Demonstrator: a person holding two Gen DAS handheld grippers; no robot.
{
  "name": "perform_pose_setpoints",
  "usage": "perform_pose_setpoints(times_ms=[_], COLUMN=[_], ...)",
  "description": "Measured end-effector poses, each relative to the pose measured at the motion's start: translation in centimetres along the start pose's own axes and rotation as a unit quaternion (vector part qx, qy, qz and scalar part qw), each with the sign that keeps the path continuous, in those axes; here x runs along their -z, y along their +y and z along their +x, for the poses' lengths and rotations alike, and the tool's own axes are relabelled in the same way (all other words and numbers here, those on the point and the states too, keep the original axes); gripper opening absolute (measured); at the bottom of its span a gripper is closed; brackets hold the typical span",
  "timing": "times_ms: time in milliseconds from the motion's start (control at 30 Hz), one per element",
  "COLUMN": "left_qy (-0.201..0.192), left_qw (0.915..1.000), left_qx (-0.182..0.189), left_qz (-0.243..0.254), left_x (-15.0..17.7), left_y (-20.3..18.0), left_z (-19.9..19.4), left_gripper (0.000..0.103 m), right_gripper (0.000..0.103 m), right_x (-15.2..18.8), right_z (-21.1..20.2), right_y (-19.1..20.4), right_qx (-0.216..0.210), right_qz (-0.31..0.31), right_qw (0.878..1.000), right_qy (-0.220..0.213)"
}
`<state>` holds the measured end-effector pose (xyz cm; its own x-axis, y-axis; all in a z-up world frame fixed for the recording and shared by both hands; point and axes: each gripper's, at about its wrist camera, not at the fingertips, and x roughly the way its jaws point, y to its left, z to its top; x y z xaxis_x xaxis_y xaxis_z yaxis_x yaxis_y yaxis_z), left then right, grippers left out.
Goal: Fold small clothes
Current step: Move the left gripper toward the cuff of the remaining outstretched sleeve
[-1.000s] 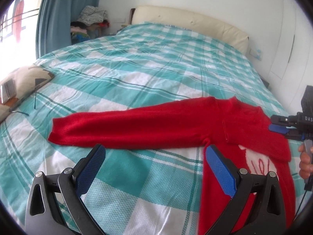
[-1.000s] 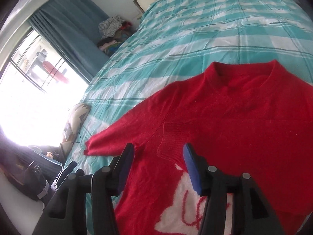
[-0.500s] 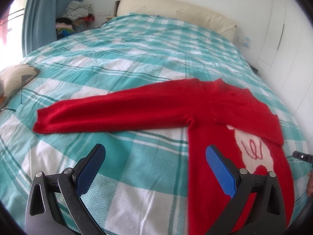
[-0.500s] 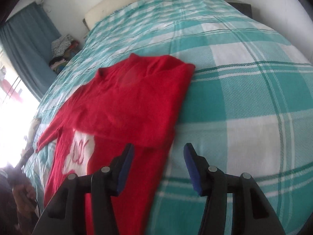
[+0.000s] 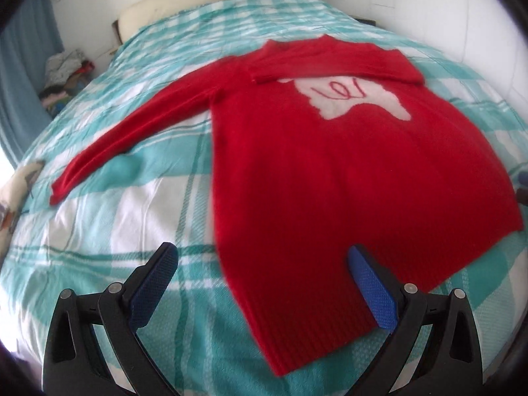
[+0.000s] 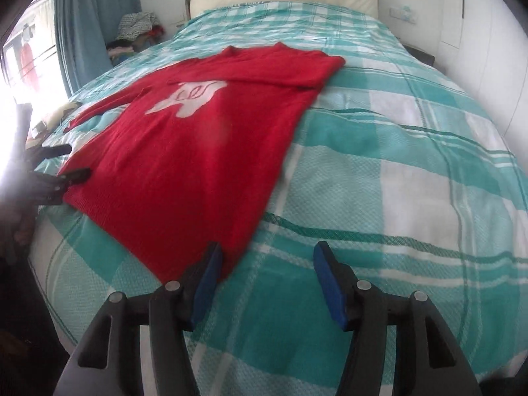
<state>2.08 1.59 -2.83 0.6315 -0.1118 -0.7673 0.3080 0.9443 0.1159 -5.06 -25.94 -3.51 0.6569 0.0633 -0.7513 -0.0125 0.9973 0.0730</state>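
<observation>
A red sweater (image 5: 330,171) lies flat on a bed (image 6: 412,171) with a teal-and-white checked cover. Its left sleeve (image 5: 138,132) stretches out straight toward the bed's left side, and the other sleeve (image 5: 333,62) is folded across the chest, above a white patch (image 5: 356,95) with red lettering. In the left wrist view the left gripper (image 5: 264,283) hovers at the sweater's bottom hem near its left corner, jaws wide apart and holding nothing; one blue pad sits over the cover, the other over the red knit. In the right wrist view the same gripper (image 6: 67,161) shows as two dark fingertips at the hem's far left corner. The right gripper (image 6: 267,277) hovers at the hem's right corner, its jaws opening with only the cover between them, the left pad just beside the sweater's edge. A blue curtain (image 6: 85,23) and a heap of clothes (image 6: 138,29) stand beyond the bed's far left corner.
</observation>
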Motion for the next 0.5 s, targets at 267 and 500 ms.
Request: perform_pose_setpoints(times_ms=[267,500], left_qy=[-0.032,-0.005], left_qw=[0.9839,0.9888], left_qx=[0.004,-0.047], left_qz=[-0.175,-0.142], left_x=[-2.0,-2.1], left_y=[7.2,7.3], left_z=[-0.7,2.5], left_gripper=[0.102,0.102], right_gripper=[0.058,0.074], right_x=[-3.8,-4.9], right_z=[-1.6,-0.9], right_y=[0.2,-0.9], right_qx=[0.000,0.053], right_qz=[0.021,0.039], right_qw=[0.997,0.993], right_qy=[-0.080,-0.098])
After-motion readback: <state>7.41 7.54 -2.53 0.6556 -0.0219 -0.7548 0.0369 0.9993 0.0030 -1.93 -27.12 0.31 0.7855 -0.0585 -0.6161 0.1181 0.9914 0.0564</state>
